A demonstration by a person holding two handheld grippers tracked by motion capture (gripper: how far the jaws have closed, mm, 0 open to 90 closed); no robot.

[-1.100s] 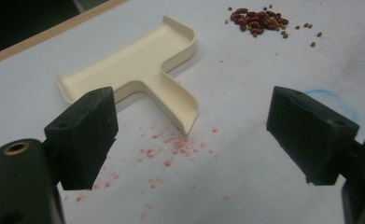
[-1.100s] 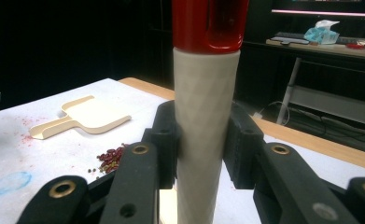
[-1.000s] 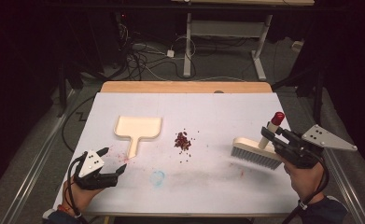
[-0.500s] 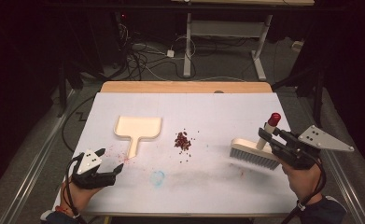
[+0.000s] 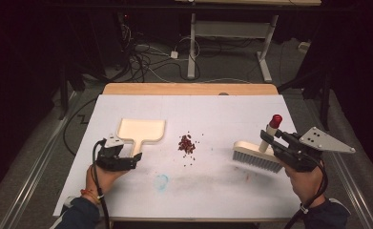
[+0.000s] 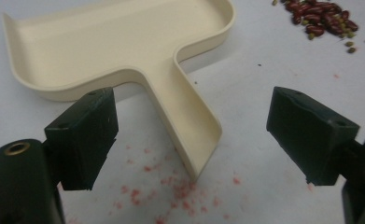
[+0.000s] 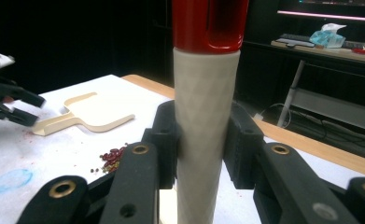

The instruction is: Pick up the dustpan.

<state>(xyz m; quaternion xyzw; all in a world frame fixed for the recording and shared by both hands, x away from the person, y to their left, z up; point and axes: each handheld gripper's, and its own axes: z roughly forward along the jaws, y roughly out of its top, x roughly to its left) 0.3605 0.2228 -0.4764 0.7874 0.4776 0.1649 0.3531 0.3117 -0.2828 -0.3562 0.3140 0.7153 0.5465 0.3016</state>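
A cream dustpan (image 5: 141,130) lies flat at the table's left, its short handle pointing toward me. My left gripper (image 5: 132,161) is open just at that handle's end. In the left gripper view the handle (image 6: 189,126) lies between the spread jaws of the left gripper (image 6: 196,133), untouched. A small pile of red beans (image 5: 187,143) sits mid-table. My right gripper (image 5: 266,141) is shut on the white, red-capped handle (image 7: 206,130) of a brush (image 5: 255,156), whose bristles rest on the table right of the beans.
A blue smudge (image 5: 161,181) and pinkish specks (image 6: 180,191) mark the white table cover near me. The wooden table edge (image 5: 189,89) runs along the far side. Cables and a desk frame (image 5: 227,33) stand on the dark floor beyond.
My left gripper has moved forward and right, up to the dustpan's handle end. The right gripper with the brush has shifted slightly left.
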